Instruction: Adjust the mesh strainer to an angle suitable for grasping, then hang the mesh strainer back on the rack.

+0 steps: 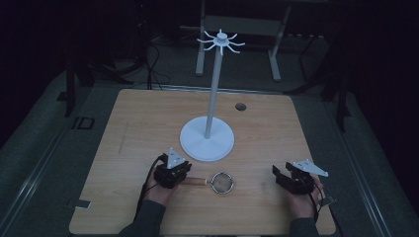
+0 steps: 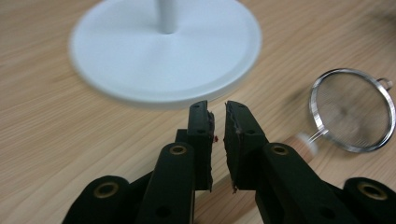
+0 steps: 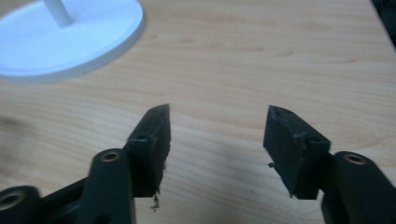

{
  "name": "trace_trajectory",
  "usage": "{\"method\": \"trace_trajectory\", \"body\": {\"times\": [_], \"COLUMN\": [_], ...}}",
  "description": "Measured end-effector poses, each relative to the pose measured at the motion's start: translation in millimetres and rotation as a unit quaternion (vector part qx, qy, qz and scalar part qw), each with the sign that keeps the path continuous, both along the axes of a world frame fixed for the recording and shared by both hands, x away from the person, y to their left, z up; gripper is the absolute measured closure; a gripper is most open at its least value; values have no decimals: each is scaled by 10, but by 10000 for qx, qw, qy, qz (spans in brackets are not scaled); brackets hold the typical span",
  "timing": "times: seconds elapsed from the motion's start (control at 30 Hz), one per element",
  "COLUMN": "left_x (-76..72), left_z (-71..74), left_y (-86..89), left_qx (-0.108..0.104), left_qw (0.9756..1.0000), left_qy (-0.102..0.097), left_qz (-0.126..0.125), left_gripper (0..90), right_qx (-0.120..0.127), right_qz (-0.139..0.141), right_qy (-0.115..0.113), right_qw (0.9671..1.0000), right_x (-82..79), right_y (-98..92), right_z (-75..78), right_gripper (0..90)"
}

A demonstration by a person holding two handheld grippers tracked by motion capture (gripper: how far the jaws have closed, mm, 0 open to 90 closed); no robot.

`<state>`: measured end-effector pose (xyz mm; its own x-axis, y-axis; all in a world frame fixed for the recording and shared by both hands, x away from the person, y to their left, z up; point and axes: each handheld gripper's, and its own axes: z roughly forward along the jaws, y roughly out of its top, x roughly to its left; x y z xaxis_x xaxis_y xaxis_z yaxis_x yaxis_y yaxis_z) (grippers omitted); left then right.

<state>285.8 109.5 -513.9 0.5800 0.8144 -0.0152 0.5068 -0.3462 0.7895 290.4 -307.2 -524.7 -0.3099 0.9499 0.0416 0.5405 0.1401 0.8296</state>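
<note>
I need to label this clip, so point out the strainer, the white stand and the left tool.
strainer [image 1: 223, 182]: high view, on its mesh bowl.
white stand [image 1: 197, 143]: high view, on its round base.
left tool [image 2: 218, 122]: left gripper view, between its two tips.

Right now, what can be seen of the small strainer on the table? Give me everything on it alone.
The strainer is a small round sieve with a shiny metal rim, a fine mesh bowl, a little wire loop on the rim opposite the handle, and a thin neck running into a wood-coloured handle. It lies flat on the wooden table, just in front of the white stand's base, apart from it. Its handle points toward the left gripper, whose jaws stand slightly apart; whether they touch the handle cannot be told.
</note>
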Motion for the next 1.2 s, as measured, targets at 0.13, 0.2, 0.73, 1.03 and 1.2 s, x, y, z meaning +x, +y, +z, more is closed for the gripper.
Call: {"method": "trace_trajectory", "body": {"times": [0.13, 0.2, 0.73, 1.03, 1.2], "left_x": [-152, -210, -455, -478, -483], "left_z": [-4, -18, -57, -119, -123], "left_y": [339, 456, 983, 1078, 1093], "left_qx": [-81, -108, -578, -695, -725], "left_qw": [9995, 9991, 9925, 9900, 9896], "left_qy": [-119, -175, -324, -392, -400], "left_qz": [273, 370, 1025, 1161, 1173], "left_gripper": [763, 748, 645, 608, 597], "right_qx": [-148, -185, -386, -732, -917], "right_qz": [82, 135, 954, 1508, 1794], "right_qy": [79, 6, -119, -102, -41], "right_qw": [9998, 9997, 9946, 9858, 9795], "right_x": [14, 6, 100, 232, 299], "right_y": [59, 82, 492, 875, 1080], "right_z": [-5, 17, 268, 443, 486], "right_gripper": [441, 442, 482, 459, 455]}}
